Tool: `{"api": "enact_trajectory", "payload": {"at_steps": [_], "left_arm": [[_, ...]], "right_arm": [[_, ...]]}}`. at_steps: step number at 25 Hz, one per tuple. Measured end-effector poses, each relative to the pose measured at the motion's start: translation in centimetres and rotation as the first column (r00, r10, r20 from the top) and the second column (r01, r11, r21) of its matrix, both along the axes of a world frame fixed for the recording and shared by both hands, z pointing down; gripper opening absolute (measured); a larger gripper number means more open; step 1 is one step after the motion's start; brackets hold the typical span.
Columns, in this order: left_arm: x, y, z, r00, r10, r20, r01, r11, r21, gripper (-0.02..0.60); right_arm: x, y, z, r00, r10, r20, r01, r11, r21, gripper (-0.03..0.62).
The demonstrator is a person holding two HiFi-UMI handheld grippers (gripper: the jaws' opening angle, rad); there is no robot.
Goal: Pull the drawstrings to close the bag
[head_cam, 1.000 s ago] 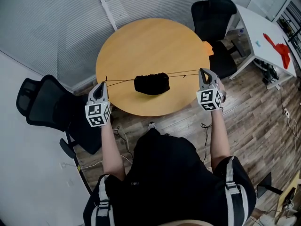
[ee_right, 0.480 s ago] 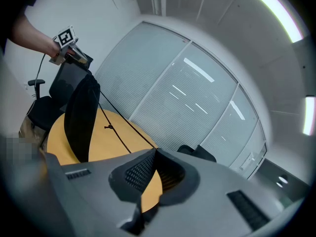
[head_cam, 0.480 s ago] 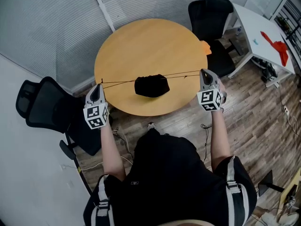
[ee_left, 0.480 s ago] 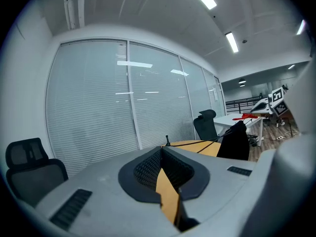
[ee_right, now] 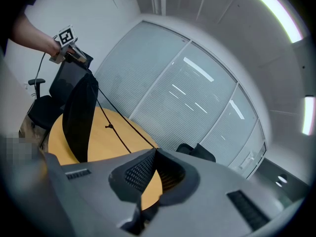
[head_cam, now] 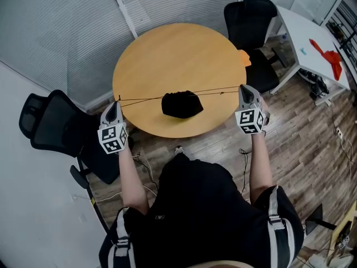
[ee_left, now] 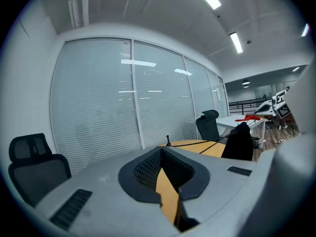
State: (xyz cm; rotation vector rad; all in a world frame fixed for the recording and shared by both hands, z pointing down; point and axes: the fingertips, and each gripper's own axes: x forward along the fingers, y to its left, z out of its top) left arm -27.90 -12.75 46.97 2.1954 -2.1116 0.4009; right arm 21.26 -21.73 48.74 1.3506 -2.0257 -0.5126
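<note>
A black drawstring bag (head_cam: pixel 182 104) lies bunched near the front edge of the round wooden table (head_cam: pixel 173 49). Thin drawstrings (head_cam: pixel 142 99) run taut from it to both sides. My left gripper (head_cam: pixel 115 104) is off the table's left edge, shut on the left cord's end. My right gripper (head_cam: pixel 244 89) is off the right edge, shut on the right cord. In the left gripper view the bag (ee_left: pixel 240 141) hangs at the right and the cord (ee_left: pixel 197 145) leaves the closed jaws. In the right gripper view the bag (ee_right: pixel 81 117) and cord (ee_right: pixel 116 132) stretch toward the left gripper (ee_right: pixel 66 38).
A black office chair (head_cam: pixel 53 128) stands beside my left gripper. Another chair (head_cam: pixel 251 15) is behind the table at the right. A white desk (head_cam: pixel 312 38) with a red thing (head_cam: pixel 330 54) is at the far right. Blinds cover the glass wall behind.
My left gripper has drawn slightly outward and toward me, and the right gripper has come a little toward me. The bag has slid slightly toward the front edge and looks more bunched.
</note>
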Motion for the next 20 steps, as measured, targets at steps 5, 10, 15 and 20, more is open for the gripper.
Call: {"api": "enact_trajectory", "payload": {"at_steps": [5, 10, 15, 20], "left_arm": [[-0.7, 0.4, 0.5, 1.000, -0.017, -0.013, 0.017, 1.000, -0.008, 0.015], [-1.2, 0.4, 0.9, 0.999, -0.028, -0.023, 0.028, 0.999, -0.018, 0.015], [-1.5, 0.2, 1.4, 0.999, -0.033, -0.043, 0.032, 0.999, -0.024, 0.015], [-2.0, -0.2, 1.8, 0.998, -0.032, -0.051, 0.031, 0.999, -0.029, 0.015]], "right_arm": [[-0.1, 0.1, 0.4, 1.000, 0.001, -0.007, -0.001, 1.000, -0.004, 0.058], [-0.3, -0.1, 0.5, 1.000, -0.001, -0.012, 0.001, 1.000, -0.008, 0.058], [-0.3, -0.6, 0.3, 1.000, 0.000, -0.018, 0.000, 1.000, -0.008, 0.058], [-0.5, -0.8, 0.5, 1.000, 0.006, -0.029, -0.006, 1.000, -0.014, 0.058]]}}
